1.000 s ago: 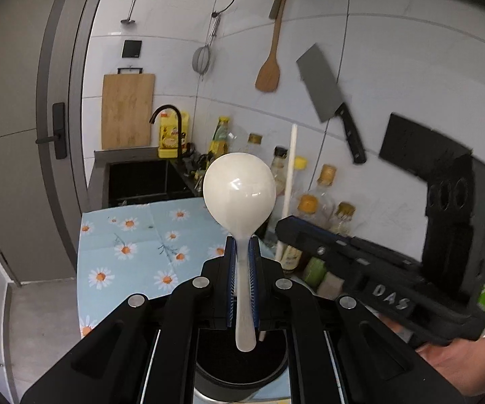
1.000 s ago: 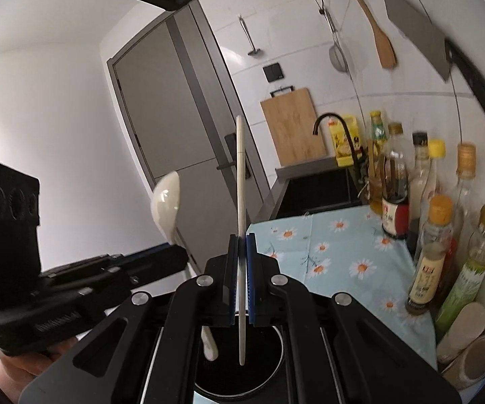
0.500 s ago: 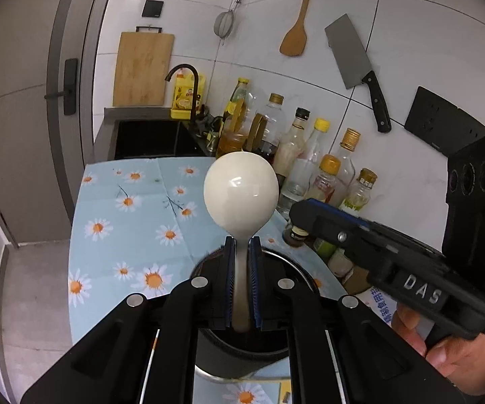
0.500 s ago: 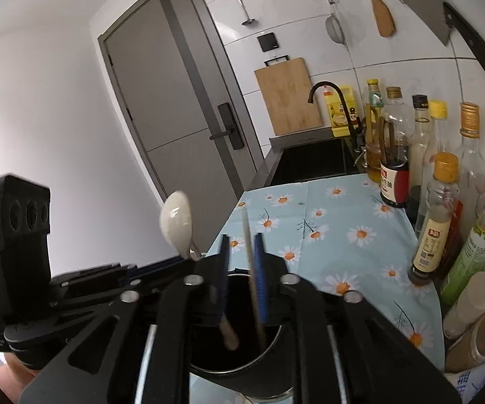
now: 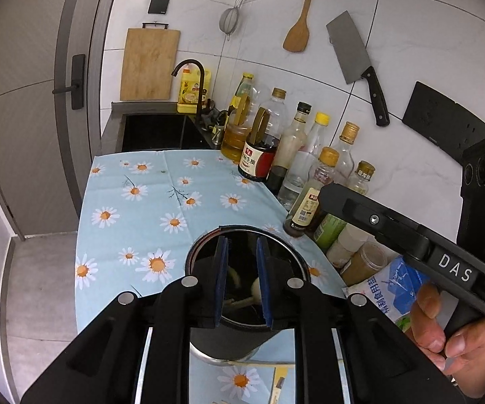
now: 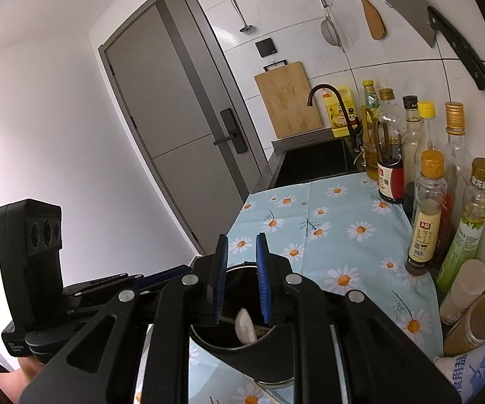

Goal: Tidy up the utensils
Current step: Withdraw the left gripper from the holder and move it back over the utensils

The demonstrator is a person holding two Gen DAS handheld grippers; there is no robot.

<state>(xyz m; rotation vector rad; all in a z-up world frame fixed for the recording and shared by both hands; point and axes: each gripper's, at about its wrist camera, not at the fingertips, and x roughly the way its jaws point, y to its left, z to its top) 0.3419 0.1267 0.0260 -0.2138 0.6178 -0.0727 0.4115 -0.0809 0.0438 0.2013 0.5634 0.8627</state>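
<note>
both grippers hang over the mouth of the black utensil holder (image 5: 242,336), and both are letting go. the left gripper (image 5: 241,282) has its jaws opening with nothing between the blue pads; the white spoon (image 6: 245,324) lies below it, inside the holder, bowl leaning on the wall. the right gripper (image 6: 240,281) is opening too, empty, and a thin pale stick, probably a chopstick (image 5: 240,302), rests in the holder beneath it, though the dark interior hides most of it.

to finish this step well, i judge each gripper should spread fully before lifting, then rise straight up along its own line so a pad does not snag a handle or tip the holder. the two tools sit close together, the right one just to the side of the left, so lifting one at a time seems safer.

the holder stands on the desk, on a light blue daisy-print cloth (image 5: 148,202). ahead of the grippers, oil and sauce bottles (image 5: 259,148) line the tiled wall, a cleaver (image 5: 357,64) and wooden spatula (image 5: 298,30) hang above, and a cutting board (image 5: 150,64) leans behind the sink (image 5: 155,131) beside a grey door (image 6: 182,128).
</note>
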